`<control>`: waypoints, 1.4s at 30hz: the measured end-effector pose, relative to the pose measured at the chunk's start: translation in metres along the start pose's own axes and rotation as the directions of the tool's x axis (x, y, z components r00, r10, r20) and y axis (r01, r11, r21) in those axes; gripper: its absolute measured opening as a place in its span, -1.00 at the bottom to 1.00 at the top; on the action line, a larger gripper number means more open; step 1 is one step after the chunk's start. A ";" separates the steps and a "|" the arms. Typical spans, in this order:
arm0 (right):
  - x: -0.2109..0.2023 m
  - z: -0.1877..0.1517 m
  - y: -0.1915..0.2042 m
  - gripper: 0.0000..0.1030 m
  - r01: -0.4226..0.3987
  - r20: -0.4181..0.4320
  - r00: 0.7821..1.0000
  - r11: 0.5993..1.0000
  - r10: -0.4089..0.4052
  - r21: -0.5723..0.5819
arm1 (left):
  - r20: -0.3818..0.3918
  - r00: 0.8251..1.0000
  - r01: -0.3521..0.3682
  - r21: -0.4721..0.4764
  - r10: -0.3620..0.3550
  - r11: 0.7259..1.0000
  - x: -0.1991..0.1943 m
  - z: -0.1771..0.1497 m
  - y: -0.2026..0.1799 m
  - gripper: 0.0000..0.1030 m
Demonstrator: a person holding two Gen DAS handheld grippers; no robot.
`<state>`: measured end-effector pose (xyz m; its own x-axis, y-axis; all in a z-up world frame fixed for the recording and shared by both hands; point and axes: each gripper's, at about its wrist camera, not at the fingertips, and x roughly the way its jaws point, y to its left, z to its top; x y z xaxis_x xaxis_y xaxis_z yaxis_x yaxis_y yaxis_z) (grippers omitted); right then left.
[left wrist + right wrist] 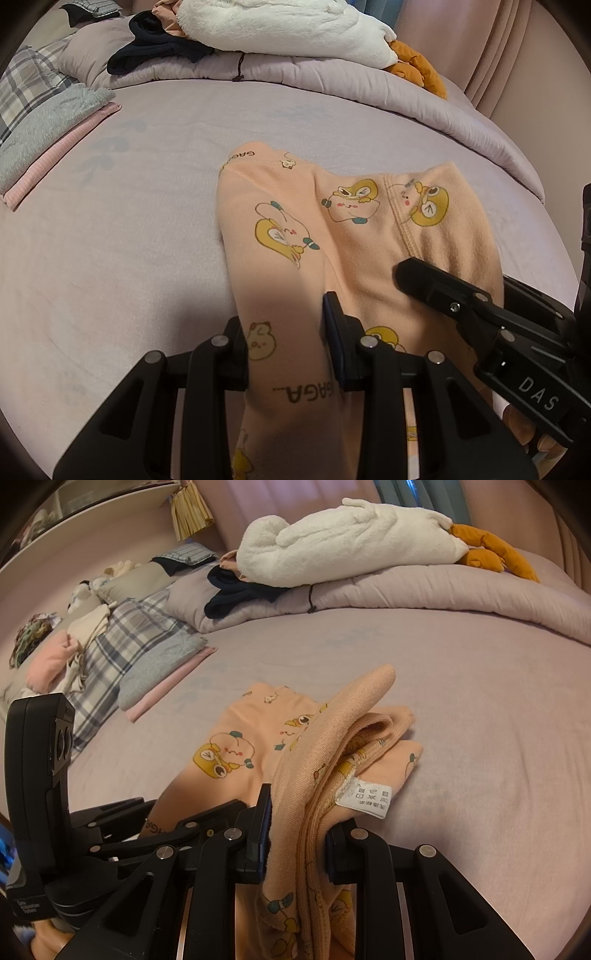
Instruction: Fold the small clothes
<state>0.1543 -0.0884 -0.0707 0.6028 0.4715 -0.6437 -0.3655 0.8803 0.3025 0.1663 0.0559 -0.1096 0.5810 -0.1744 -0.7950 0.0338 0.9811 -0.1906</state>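
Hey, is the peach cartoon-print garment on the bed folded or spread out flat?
Partly folded: the peach garment lies doubled over itself, layered edges and its care label showing, both tongs gripping it.

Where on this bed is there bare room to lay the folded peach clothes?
Bare sheet lies between the peach garment and the folded grey and pink stack, and right of the garment toward the rolled duvet. The head end, by the plaid pillow, is crowded.

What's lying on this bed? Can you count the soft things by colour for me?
Peach printed garment, held in both grippers: 1
White plush toy with orange feet: 1
Dark navy garment: 1
Grey folded cloth: 1
Pink folded cloth under the grey: 1
Total: 5
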 end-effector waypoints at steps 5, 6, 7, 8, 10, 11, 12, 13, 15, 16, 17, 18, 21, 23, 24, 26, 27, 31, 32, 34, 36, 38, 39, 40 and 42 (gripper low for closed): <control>0.000 -0.001 0.000 -0.52 0.001 -0.003 1.000 1.000 -0.001 0.003 | 0.000 1.000 0.000 0.000 0.000 1.000 0.000 0.000 0.000 -0.35; 0.000 0.000 -0.001 -0.52 0.001 -0.003 1.000 1.000 -0.001 0.003 | 0.000 1.000 0.000 0.001 0.000 1.000 0.000 0.000 0.000 -0.35; 0.001 0.000 -0.001 -0.52 0.003 -0.004 1.000 1.000 -0.003 0.004 | 0.000 1.000 -0.001 0.001 0.001 1.000 0.000 0.000 0.000 -0.34; 0.001 0.000 -0.001 -0.52 0.004 -0.004 1.000 1.000 -0.004 0.006 | 0.000 1.000 -0.002 0.001 0.002 1.000 0.000 0.000 0.000 -0.33; 0.001 -0.001 -0.001 -0.52 0.006 -0.006 1.000 1.000 -0.006 0.009 | 0.000 1.000 -0.003 0.001 0.003 1.000 0.000 0.000 0.000 -0.33; 0.000 -0.001 -0.001 -0.52 0.007 -0.007 1.000 1.000 -0.006 0.010 | 0.000 1.000 -0.003 0.001 0.003 1.000 0.000 0.000 0.000 -0.33; 0.001 0.000 -0.002 -0.52 0.007 -0.008 1.000 1.000 -0.006 0.012 | 0.000 1.000 -0.004 0.001 0.004 1.000 0.000 0.000 0.000 -0.33; 0.000 0.000 -0.002 -0.52 0.006 -0.009 1.000 1.000 -0.006 0.013 | 0.000 1.000 -0.004 0.001 0.004 1.000 0.000 0.000 0.000 -0.32; 0.000 0.000 -0.003 -0.52 0.007 -0.011 1.000 1.000 -0.006 0.018 | 0.000 1.000 -0.004 0.001 0.004 1.000 -0.001 0.000 0.001 -0.31; 0.000 0.001 -0.003 -0.52 0.006 -0.012 1.000 1.000 -0.006 0.019 | 0.000 1.000 -0.005 0.001 0.005 1.000 0.000 0.000 0.001 -0.31; 0.000 0.001 -0.003 -0.52 0.005 -0.013 1.000 1.000 -0.005 0.022 | 0.000 1.000 -0.005 0.001 0.005 1.000 0.000 0.000 0.001 -0.30; 0.000 0.001 -0.004 -0.52 0.004 -0.014 1.000 1.000 -0.004 0.025 | 0.000 1.000 -0.005 0.001 0.005 1.000 -0.001 0.000 0.001 -0.30; 0.000 0.002 -0.004 -0.52 0.002 -0.017 1.000 1.000 -0.002 0.029 | -0.001 1.000 -0.006 0.001 0.006 1.000 -0.001 0.000 0.003 -0.29; -0.001 0.002 -0.005 -0.52 0.001 -0.019 1.000 1.000 -0.001 0.031 | -0.002 1.000 -0.006 0.001 0.006 1.000 0.000 0.000 0.003 -0.29; -0.001 0.002 -0.005 -0.52 0.001 -0.020 1.000 0.999 0.000 0.033 | -0.002 1.000 -0.007 0.001 0.007 1.000 0.000 0.000 0.003 -0.28; -0.001 0.003 -0.006 -0.52 -0.001 -0.022 1.000 0.999 0.002 0.038 | -0.003 1.000 -0.008 0.000 0.008 1.000 0.000 0.000 0.004 -0.27; -0.001 0.003 -0.006 -0.52 -0.002 -0.023 1.000 0.999 0.003 0.041 | -0.003 1.000 -0.009 -0.001 0.009 1.000 -0.001 0.000 0.005 -0.27; -0.001 0.003 -0.009 -0.52 -0.004 -0.028 1.000 0.999 0.005 0.053 | -0.003 1.000 -0.015 -0.003 0.015 1.000 0.000 0.001 0.005 -0.23; 0.000 0.003 -0.010 -0.52 -0.004 -0.030 1.000 0.998 0.006 0.057 | -0.003 1.000 -0.017 -0.004 0.017 1.000 0.000 0.001 0.005 -0.22; 0.000 0.003 -0.011 -0.52 -0.005 -0.034 0.999 0.998 0.007 0.067 | -0.002 1.000 -0.018 -0.002 0.018 1.000 -0.001 0.001 0.005 -0.21; 0.000 0.002 -0.012 -0.52 -0.006 -0.036 0.999 0.997 0.008 0.074 | -0.003 1.000 -0.019 -0.001 0.019 1.000 -0.001 0.001 0.006 -0.20; 0.000 0.003 -0.013 -0.52 -0.006 -0.038 0.999 0.997 0.009 0.077 | -0.003 1.000 -0.021 -0.001 0.021 1.000 -0.001 0.001 0.006 -0.18; 0.000 0.002 -0.013 -0.52 -0.006 -0.039 0.999 0.997 0.009 0.078 | -0.003 1.000 -0.022 -0.002 0.022 1.000 -0.001 0.001 0.007 -0.18; 0.000 0.003 -0.013 -0.52 -0.006 -0.040 0.999 0.997 0.009 0.079 | -0.003 1.000 -0.022 -0.002 0.022 1.000 -0.001 0.001 0.007 -0.17; 0.000 0.003 -0.014 -0.52 -0.005 -0.042 0.999 0.997 0.009 0.083 | -0.004 1.000 -0.023 -0.004 0.023 1.000 -0.001 0.001 0.007 -0.15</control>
<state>0.1610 -0.1006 -0.0730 0.5693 0.4763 -0.6701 -0.3083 0.8793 0.3631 0.1668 0.0631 -0.1097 0.5781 -0.1523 -0.8016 0.0170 0.9845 -0.1748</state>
